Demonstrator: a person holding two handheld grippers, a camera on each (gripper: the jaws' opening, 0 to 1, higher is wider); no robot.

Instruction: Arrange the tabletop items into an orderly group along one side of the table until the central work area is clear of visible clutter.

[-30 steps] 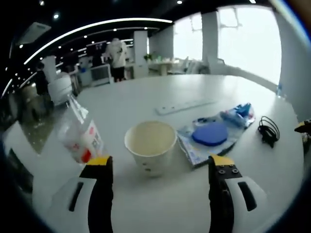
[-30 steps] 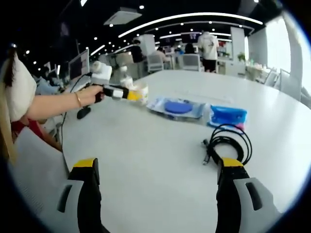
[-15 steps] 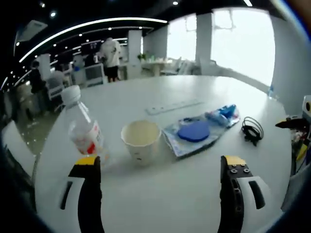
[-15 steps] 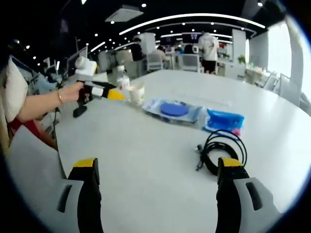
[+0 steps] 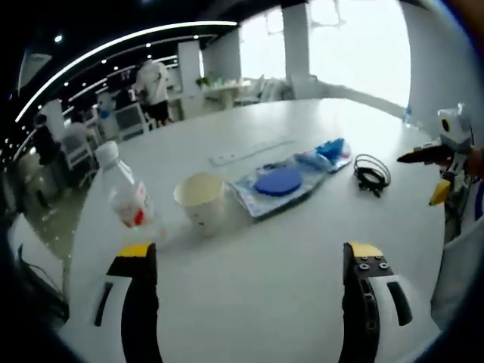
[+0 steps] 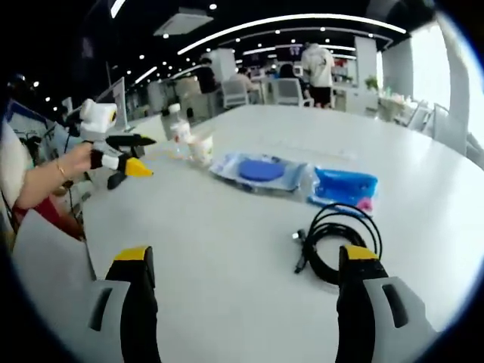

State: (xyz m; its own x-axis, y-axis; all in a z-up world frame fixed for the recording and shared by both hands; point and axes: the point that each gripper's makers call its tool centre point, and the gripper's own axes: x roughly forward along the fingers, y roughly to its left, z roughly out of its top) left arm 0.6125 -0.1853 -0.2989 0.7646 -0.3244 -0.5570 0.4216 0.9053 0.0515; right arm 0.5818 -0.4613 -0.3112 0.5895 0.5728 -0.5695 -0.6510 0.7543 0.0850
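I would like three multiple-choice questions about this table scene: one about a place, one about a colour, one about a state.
1. In the left gripper view, what stands between the bottle and the plastic bag?
A) paper cup B) cable C) power strip

2. What colour is the round disc inside the bag?
A) red B) blue C) green

3. How is the black cable lying?
A) stretched straight B) coiled C) hanging off the table

Answers: 1 A, the paper cup stands between them. 2 B, the disc is clearly blue. 3 B, it lies in loops on the table.

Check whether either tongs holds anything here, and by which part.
Nothing is held. The left tongs and the right tongs are both open above the table, with nothing between the jaws.
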